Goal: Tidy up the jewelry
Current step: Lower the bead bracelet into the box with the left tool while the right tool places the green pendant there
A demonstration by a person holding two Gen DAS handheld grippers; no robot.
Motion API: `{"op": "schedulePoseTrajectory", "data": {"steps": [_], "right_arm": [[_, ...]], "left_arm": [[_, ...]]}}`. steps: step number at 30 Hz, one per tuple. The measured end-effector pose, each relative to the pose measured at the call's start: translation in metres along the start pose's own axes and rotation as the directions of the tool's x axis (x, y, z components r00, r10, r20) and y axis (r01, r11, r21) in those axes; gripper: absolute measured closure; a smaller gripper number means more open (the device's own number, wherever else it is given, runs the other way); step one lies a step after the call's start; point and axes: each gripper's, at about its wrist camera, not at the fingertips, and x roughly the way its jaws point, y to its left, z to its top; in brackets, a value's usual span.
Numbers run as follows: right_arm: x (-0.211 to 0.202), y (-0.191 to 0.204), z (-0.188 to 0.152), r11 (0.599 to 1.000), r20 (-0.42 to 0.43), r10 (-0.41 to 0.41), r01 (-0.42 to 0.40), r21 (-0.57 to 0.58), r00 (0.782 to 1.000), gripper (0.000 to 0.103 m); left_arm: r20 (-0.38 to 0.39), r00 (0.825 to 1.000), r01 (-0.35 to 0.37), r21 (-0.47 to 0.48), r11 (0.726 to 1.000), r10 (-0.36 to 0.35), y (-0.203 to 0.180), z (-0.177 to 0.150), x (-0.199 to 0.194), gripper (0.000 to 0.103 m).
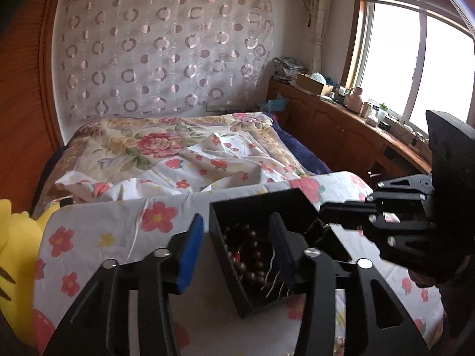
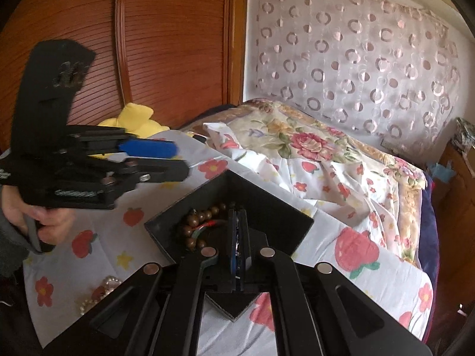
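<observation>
Here, on a white cloth printed with red flowers and strawberries, sits an open square black box; inside it lies a bracelet of dark brown wooden beads with a bit of red cord showing, and some pale thin strands trail near the box's nearer wall.

The left gripper hangs over the box with its jaws spread wide; its blue-padded fingers straddle the box's left wall, one outside over the cloth, the other down inside among the beads; it grips nothing.

The right gripper reaches into the box from the other side, its two fingers pressed close together, nearly pad to pad; whether anything thin is pinched between them I cannot tell.

At the cloth's near edge, in the right wrist view, a cluster of pearly beaded jewelry lies outside the box, partly hidden by the gripper's frame.

Beyond the cloth, a rumpled quilt with big pink roses covers the bed; a yellow plush toy rests at the left.
</observation>
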Motion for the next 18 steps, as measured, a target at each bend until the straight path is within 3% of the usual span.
{"op": "schedulePoseTrajectory", "data": {"steps": [7,18], "right_arm": [[-0.022,0.013,-0.017,0.999,0.009,-0.016,0.015,0.032,1.000,0.094],[-0.064,0.059,-0.095,0.997,-0.065,0.004,0.001,0.082,0.998,0.093]], "left_arm": [[-0.006,0.999,-0.050,0.007,0.999,0.050,-0.001,-0.033,-0.031,0.034],[-0.037,0.997,-0.068,-0.029,0.997,0.067,-0.006,-0.094,-0.075,0.034]]}}
